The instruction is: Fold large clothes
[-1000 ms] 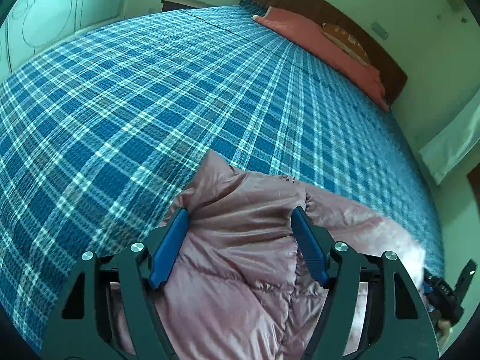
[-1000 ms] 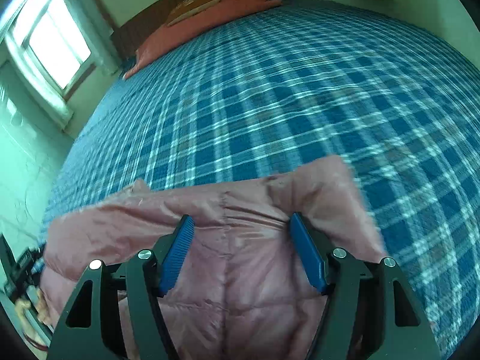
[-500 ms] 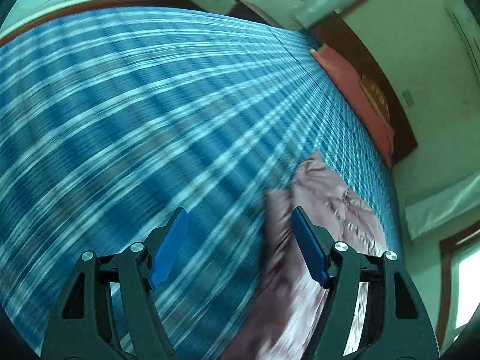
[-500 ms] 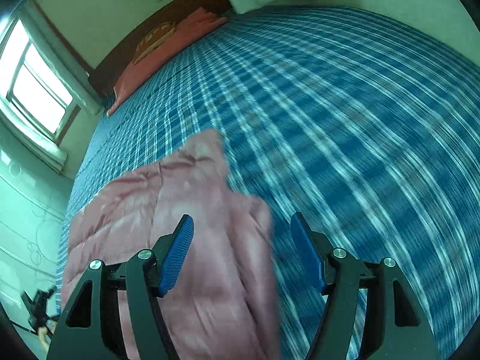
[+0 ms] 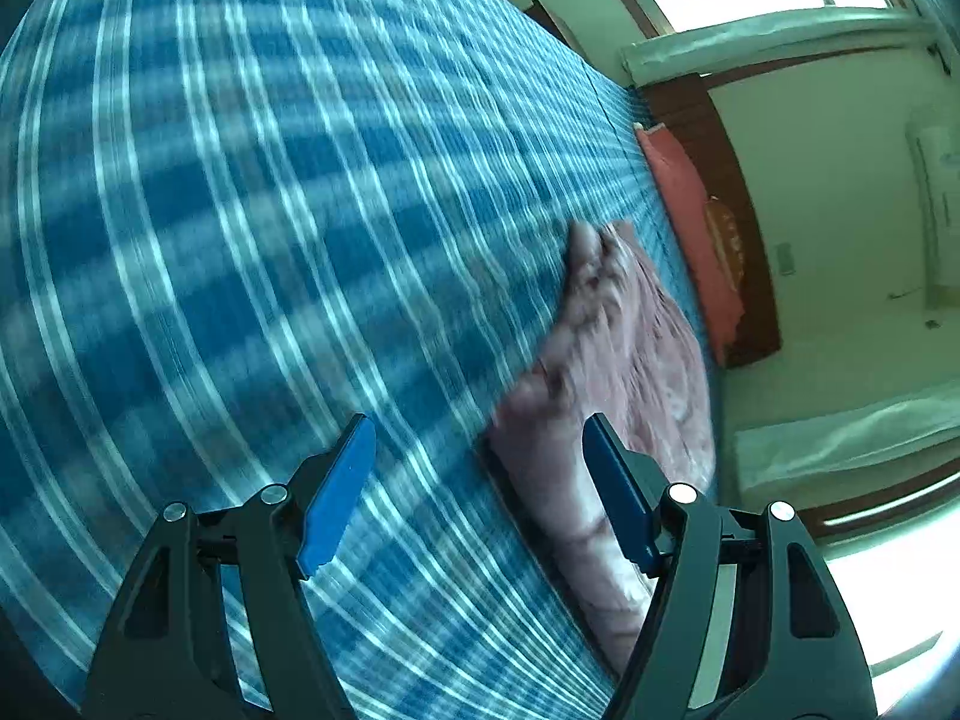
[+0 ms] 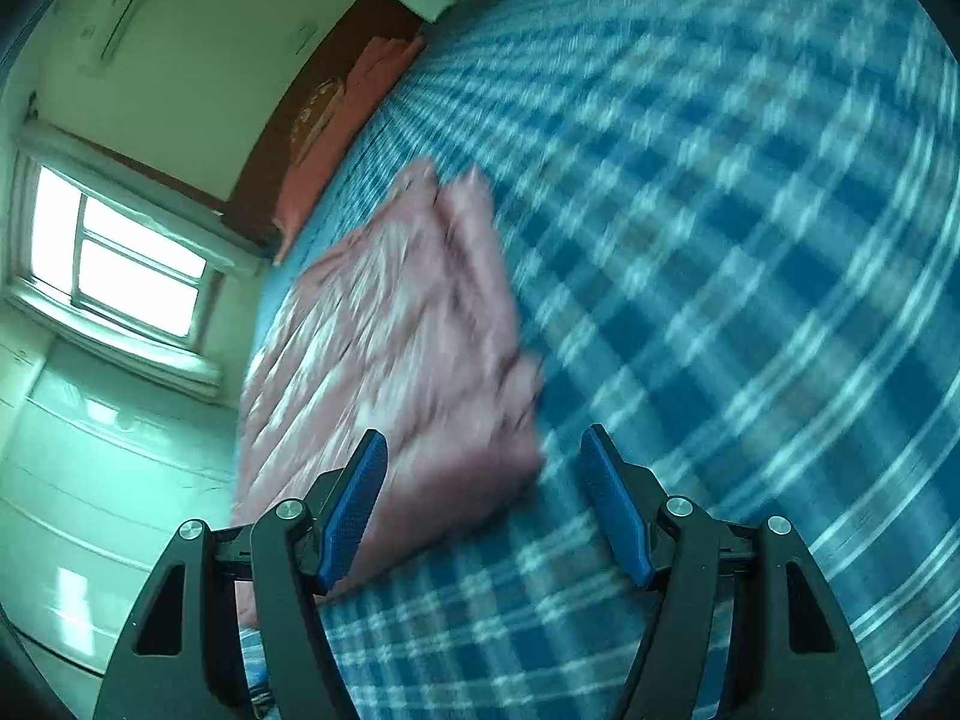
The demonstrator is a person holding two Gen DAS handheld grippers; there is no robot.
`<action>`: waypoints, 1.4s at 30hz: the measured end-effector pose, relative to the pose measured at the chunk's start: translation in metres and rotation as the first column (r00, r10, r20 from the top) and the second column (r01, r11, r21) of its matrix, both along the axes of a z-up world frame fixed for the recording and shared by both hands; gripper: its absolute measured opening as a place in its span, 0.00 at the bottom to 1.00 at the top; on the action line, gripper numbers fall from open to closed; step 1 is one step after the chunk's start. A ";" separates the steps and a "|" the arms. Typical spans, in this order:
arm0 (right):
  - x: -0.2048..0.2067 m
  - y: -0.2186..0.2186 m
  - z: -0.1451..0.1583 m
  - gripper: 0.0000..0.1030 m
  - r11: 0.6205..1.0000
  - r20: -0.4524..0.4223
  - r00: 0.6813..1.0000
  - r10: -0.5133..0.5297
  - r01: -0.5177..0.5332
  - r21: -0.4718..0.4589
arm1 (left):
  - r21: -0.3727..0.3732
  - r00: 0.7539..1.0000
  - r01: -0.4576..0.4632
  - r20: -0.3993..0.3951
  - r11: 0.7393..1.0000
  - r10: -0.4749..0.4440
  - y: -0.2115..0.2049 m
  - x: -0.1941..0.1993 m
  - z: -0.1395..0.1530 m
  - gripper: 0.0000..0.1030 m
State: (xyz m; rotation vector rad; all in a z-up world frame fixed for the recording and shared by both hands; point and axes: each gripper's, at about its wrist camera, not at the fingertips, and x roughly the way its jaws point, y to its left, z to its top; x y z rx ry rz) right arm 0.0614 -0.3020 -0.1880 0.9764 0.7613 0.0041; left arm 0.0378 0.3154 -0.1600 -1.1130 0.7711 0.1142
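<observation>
A pink puffer jacket (image 5: 612, 360) lies folded on the blue plaid bed cover (image 5: 270, 210). In the left wrist view it sits to the right, and my left gripper (image 5: 480, 468) hangs open over the cover at the jacket's left edge, holding nothing. In the right wrist view the jacket (image 6: 408, 324) lies to the left. My right gripper (image 6: 483, 480) is open above the jacket's near right corner, with nothing pinched between its blue pads (image 6: 612, 504). Both views are tilted and blurred by motion.
A salmon pillow (image 5: 690, 228) and a dark wooden headboard (image 5: 738, 240) lie at the bed's far end. A bright window (image 6: 114, 258) and pale wardrobe doors (image 6: 90, 480) are to the left of the bed in the right wrist view.
Both grippers were astride the jacket's top edge a second ago. They have since swung apart sideways and rolled, the left one off to the jacket's left, the right one to its right corner. The jacket stays on the bed.
</observation>
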 end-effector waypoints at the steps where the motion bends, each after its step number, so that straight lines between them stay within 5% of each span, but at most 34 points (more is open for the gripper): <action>1: 0.003 0.005 -0.004 0.65 1.000 0.005 1.000 -0.002 0.002 0.010 | 0.000 1.000 0.010 0.007 1.000 -0.010 -0.006 0.002 -0.001 0.70; 11: 0.045 0.010 -0.004 0.67 0.993 0.058 0.992 -0.115 0.112 0.046 | -0.036 0.999 -0.001 0.041 0.999 0.003 -0.044 0.048 -0.007 0.71; 13: 0.050 0.010 -0.004 0.55 0.993 0.050 0.992 -0.119 0.118 0.025 | -0.005 0.999 -0.006 0.041 1.000 0.006 -0.047 0.054 -0.005 0.70; 15: 0.051 0.009 -0.007 0.36 0.993 0.050 0.992 -0.116 0.115 0.033 | 0.019 0.999 0.004 0.038 1.000 -0.005 -0.053 0.063 -0.003 0.47; 18: 0.049 0.010 -0.007 0.24 0.994 0.074 0.992 -0.104 0.102 0.026 | 0.024 0.999 0.018 0.027 1.000 -0.019 -0.053 0.070 -0.004 0.27; 23: 0.030 0.015 -0.004 0.17 0.996 0.106 0.990 -0.088 0.089 -0.003 | 0.056 0.997 0.050 0.060 0.997 -0.054 -0.050 0.065 0.006 0.12; 42: -0.088 0.018 -0.012 0.16 1.000 0.072 0.997 -0.012 0.012 0.008 | 0.081 0.993 0.113 0.035 0.990 -0.117 -0.021 -0.052 0.007 0.11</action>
